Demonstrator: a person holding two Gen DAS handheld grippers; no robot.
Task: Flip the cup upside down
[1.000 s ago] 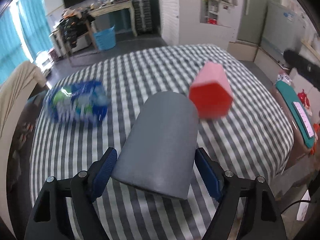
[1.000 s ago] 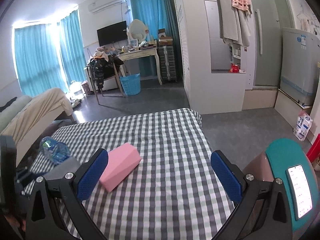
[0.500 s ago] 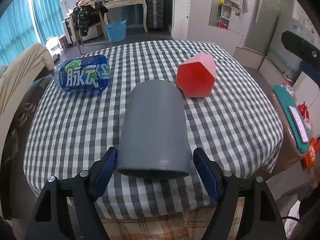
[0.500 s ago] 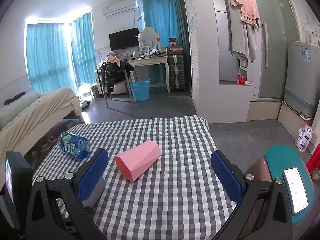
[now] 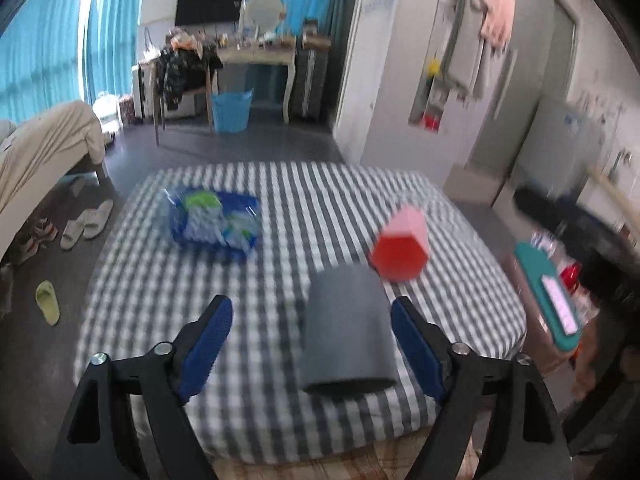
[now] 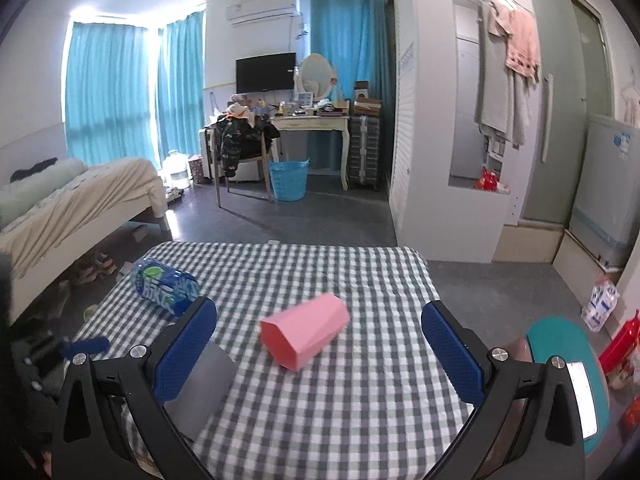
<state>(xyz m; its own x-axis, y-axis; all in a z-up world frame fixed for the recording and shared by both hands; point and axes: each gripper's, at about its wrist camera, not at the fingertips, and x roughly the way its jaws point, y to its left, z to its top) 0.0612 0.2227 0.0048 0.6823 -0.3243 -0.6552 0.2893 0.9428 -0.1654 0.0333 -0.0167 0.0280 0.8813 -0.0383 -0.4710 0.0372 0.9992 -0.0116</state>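
A grey cup (image 5: 346, 330) stands upside down on the checked table (image 5: 280, 184), wide mouth on the cloth, close to the near edge. My left gripper (image 5: 310, 342) is open; the cup sits between its jaws, near the right finger (image 5: 416, 350) and apart from the left one. In the right wrist view the grey cup (image 6: 204, 384) shows partly behind my left finger. My right gripper (image 6: 318, 356) is open and empty above the table's near side.
A pink hexagonal cup (image 5: 402, 242) lies on its side beyond the grey cup; it also shows in the right wrist view (image 6: 306, 330). A blue drink bottle (image 5: 214, 222) lies at the far left (image 6: 166, 286). A teal stool with a phone (image 6: 568, 376) stands right of the table.
My left gripper has opened wider, let go of the grey cup and drawn back and up. The cup now stands mouth down on the table. My right gripper has barely moved.
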